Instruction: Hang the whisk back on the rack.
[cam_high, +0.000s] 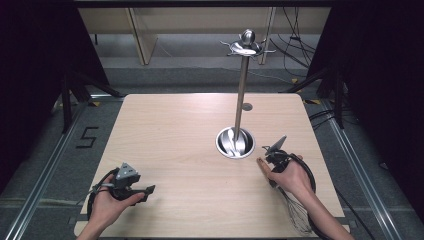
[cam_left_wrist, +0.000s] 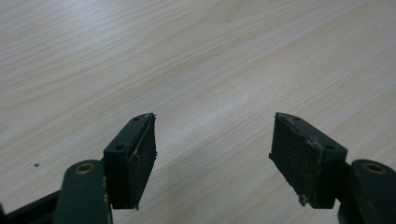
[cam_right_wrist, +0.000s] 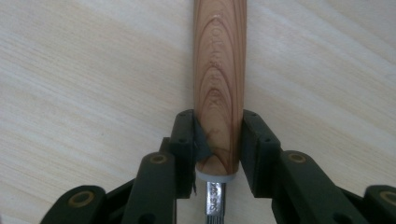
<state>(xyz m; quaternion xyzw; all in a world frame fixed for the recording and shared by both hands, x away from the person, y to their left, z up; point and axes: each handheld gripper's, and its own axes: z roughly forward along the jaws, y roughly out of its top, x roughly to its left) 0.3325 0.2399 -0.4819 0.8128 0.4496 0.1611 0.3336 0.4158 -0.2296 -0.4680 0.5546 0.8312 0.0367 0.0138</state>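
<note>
A: High view. What lies where, and why?
B: The right gripper (cam_high: 272, 151) sits at about 4 o'clock on the wooden table (cam_high: 175, 135), just beside the utensil stand (cam_high: 239, 90), whose round base (cam_high: 235, 142) is at 3 o'clock. Under the right hand (cam_high: 290, 176) lies a whisk (cam_high: 296, 212): wire head toward the person at 5 o'clock, handle tip toward the stand. The grasp near the handle probably serves to raise the whisk to the hooks (cam_high: 247, 47) at the top of the pole. The left gripper (cam_high: 142, 192) rests at 7 o'clock, well apart, seemingly idle.

A: Left gripper view?
B: The two black pads (cam_left_wrist: 135, 156) stand wide apart over bare table (cam_left_wrist: 201, 60); nothing lies between them.

A: Right gripper view?
B: The whisk's handle (cam_right_wrist: 219, 84) runs toward 12 o'clock between the jaws. It is rounded, light wood with reddish-brown oval grain, ending at 6 o'clock in a pale collar and a stamped metal shank (cam_right_wrist: 214, 203). The pads (cam_right_wrist: 254, 144) flank its lower end on both sides, closed against it; the grip looks snug. The handle appears to lie on or just above the table.
</note>
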